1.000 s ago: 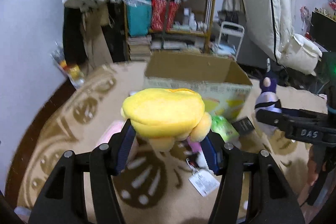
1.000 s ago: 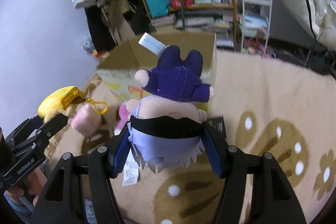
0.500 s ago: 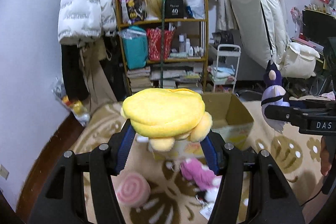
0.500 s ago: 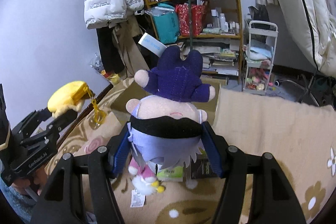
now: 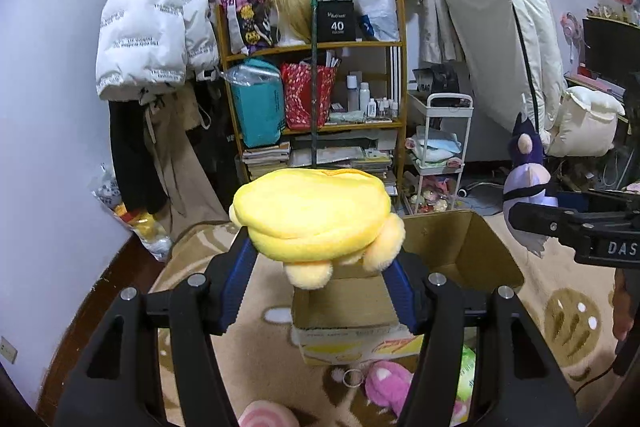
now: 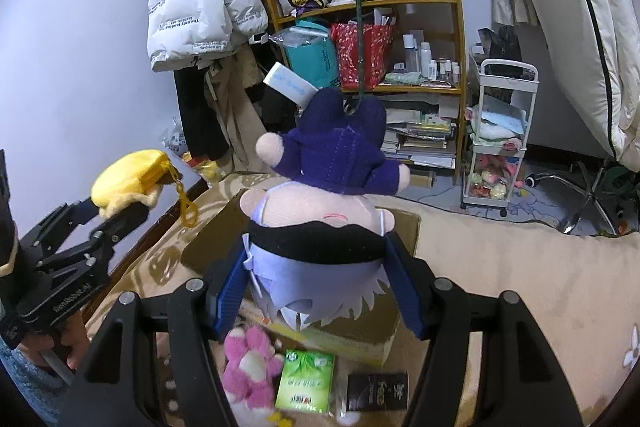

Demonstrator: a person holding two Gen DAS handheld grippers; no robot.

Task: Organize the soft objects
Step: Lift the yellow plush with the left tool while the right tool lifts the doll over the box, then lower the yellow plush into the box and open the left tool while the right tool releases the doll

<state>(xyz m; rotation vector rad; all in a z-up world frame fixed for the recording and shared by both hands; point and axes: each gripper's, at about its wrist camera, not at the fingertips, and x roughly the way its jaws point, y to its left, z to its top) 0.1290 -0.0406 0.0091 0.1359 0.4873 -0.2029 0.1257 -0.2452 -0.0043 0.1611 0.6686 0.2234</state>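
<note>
Both grippers have risen over the past second, and the cardboard box (image 5: 460, 251) now sits lower in each view, its open top below the two held toys. Behind it stands a wooden shelf (image 6: 400, 3) crowded with bags and books, a white puffer jacket (image 5: 152, 27) hanging to its left. The box rests on a beige patterned rug (image 6: 520, 267). The left gripper (image 5: 322, 259) has its jaws clamped on a yellow plush (image 5: 316, 215), held over the box's near edge. The right gripper (image 6: 316, 279) grips a purple-suited plush doll (image 6: 320, 211) above the box. On the rug in front of the box lie a pink plush (image 6: 248, 367), a green tissue pack (image 6: 306, 381) and a small dark packet (image 6: 376, 391).
</note>
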